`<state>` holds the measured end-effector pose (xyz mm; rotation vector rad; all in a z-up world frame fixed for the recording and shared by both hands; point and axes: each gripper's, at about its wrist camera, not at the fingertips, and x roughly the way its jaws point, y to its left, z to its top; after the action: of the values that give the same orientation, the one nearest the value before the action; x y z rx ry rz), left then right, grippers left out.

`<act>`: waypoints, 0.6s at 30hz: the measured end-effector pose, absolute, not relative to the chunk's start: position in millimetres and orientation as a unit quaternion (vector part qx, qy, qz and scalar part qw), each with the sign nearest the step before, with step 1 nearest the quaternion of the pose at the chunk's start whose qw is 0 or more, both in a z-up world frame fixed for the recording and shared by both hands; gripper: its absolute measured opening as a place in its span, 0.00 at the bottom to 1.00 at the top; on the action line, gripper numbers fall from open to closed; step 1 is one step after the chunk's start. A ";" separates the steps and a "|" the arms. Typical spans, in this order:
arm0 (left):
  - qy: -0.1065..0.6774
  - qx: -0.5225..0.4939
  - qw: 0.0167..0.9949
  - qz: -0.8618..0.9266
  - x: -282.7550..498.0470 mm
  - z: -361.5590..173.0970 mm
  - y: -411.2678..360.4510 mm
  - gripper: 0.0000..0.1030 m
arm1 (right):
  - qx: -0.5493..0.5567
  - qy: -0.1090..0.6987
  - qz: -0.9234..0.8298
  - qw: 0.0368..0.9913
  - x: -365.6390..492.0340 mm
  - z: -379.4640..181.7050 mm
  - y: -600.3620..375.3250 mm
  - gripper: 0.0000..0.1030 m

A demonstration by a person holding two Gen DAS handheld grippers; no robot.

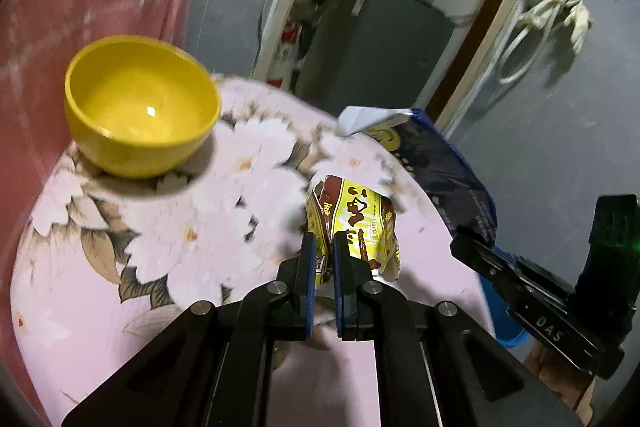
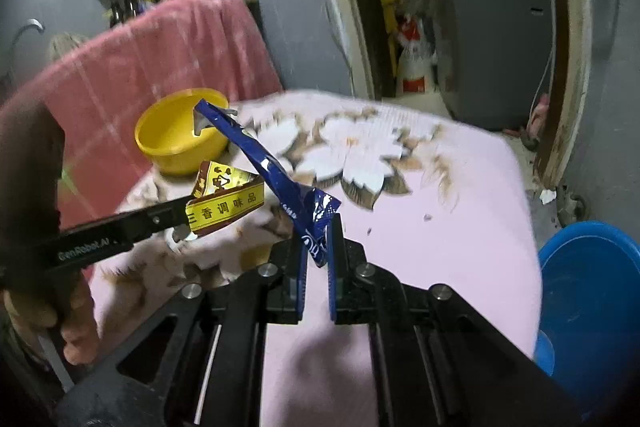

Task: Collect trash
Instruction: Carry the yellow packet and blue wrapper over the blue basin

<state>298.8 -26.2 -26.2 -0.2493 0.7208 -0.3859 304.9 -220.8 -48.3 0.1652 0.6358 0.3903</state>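
Now both grippers pinch wrappers, the left gripper [image 1: 323, 247] its yellow wrapper [image 1: 356, 223], the right gripper [image 2: 318, 239] its blue wrapper [image 2: 280, 175]; keep them clamped until over the blue bin [image 2: 592, 291], lower right.

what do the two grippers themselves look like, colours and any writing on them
Both the left gripper and right gripper are black angular linkages with silver pivot pins and flat blue finger pads. Seen side-on, the left shows white "GenRobot.AI" lettering and the right "DAS". A bare hand grips the left one; no cables visible.

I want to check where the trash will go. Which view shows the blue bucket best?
The right wrist view: the blue bucket shows its open mouth beside the table. The left wrist view shows only a blue sliver behind the right gripper.
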 end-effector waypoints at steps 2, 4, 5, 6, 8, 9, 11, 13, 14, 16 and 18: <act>0.324 -0.128 0.917 -0.195 290.9 -13.5 -30.9 0.05 | 0.092 0.288 0.185 0.935 295.9 -37.0 -227.9 0.15; 0.299 -0.131 0.923 -0.202 284.5 -1.1 -38.1 0.05 | 0.102 0.267 0.179 0.941 287.7 -25.9 -236.2 0.15; 0.287 -0.131 0.926 -0.207 282.3 5.2 -44.9 0.05 | 0.109 0.255 0.174 0.945 282.5 -19.5 -241.4 0.15; 0.272 -0.130 0.929 -0.213 278.6 12.1 -50.8 0.05 | 0.113 0.246 0.170 0.947 278.2 -14.6 -245.7 0.15; 0.246 -0.127 0.935 -0.223 273.1 24.5 -64.2 0.05 | 0.122 0.223 0.155 0.955 267.3 -1.6 -258.6 0.15; 0.234 -0.126 0.936 -0.229 271.1 30.5 -69.4 0.05 | 0.124 0.212 0.148 0.958 262.6 3.8 -264.3 0.15; 0.212 -0.119 0.940 -0.239 265.6 40.6 -84.3 0.05 | 0.127 0.190 0.133 0.964 252.2 15.7 -277.5 0.15; 0.194 -0.113 0.942 -0.249 261.0 49.8 -100.7 0.05 | 0.130 0.171 0.118 0.969 242.4 25.3 -290.8 0.15; 0.187 -0.110 0.942 -0.255 259.5 51.8 -108.5 0.05 | 0.131 0.165 0.111 0.971 238.7 28.6 -296.9 0.15; 0.178 -0.107 0.941 -0.266 257.7 55.6 -122.5 0.05 | 0.135 0.153 0.093 0.975 229.1 35.0 -313.6 0.16; 0.170 -0.101 0.940 -0.279 255.0 59.0 -140.5 0.05 | 0.137 0.144 0.076 0.977 220.6 39.0 -328.0 0.16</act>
<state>255.0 -140.5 59.0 -0.2067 0.3478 -0.5694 220.6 -328.0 39.0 0.2761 0.2908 0.1532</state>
